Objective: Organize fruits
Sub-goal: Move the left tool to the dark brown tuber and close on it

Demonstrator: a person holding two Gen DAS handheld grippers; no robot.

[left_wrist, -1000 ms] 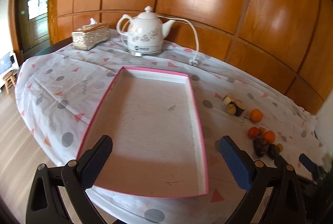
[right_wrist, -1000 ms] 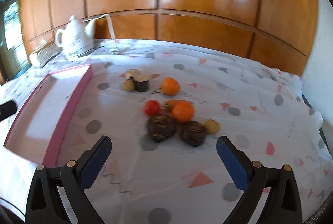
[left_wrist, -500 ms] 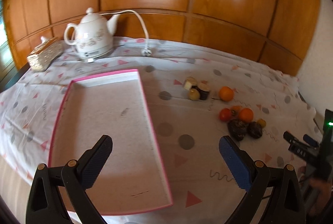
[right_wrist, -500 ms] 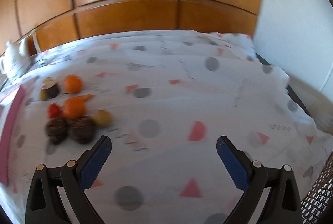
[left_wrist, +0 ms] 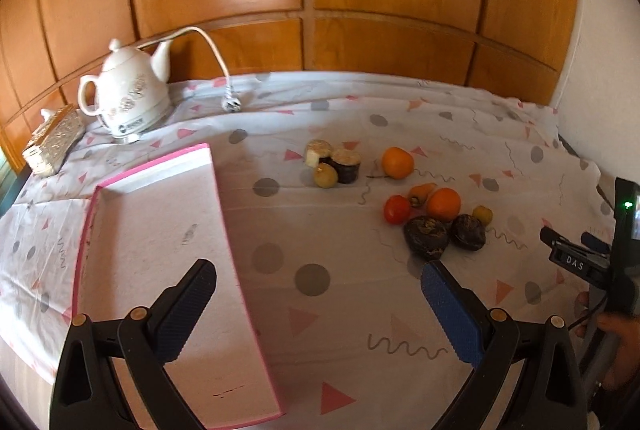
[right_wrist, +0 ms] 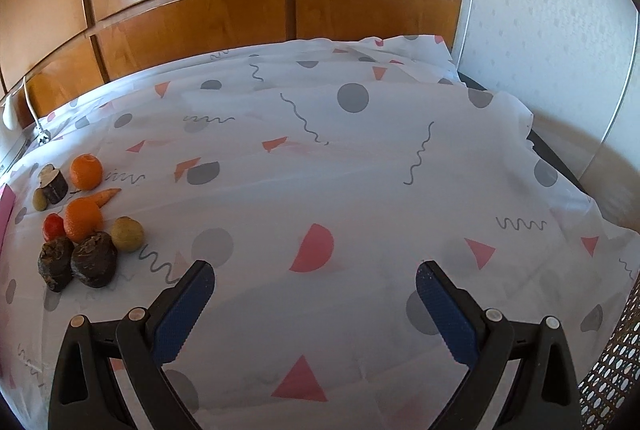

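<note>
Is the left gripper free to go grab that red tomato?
Probably yes. The left gripper is open and empty, the tomato sits on the near-left edge of the pile, and only bare cloth lies between.

A desk (left_wrist: pixel 460 118) under a white patterned cloth carries a pink-rimmed tray (left_wrist: pixel 168 246), a white kettle (left_wrist: pixel 130 98) beside a tissue box (left_wrist: pixel 54 140), and scattered fruits (left_wrist: pixel 436 214) to the tray's right
</note>
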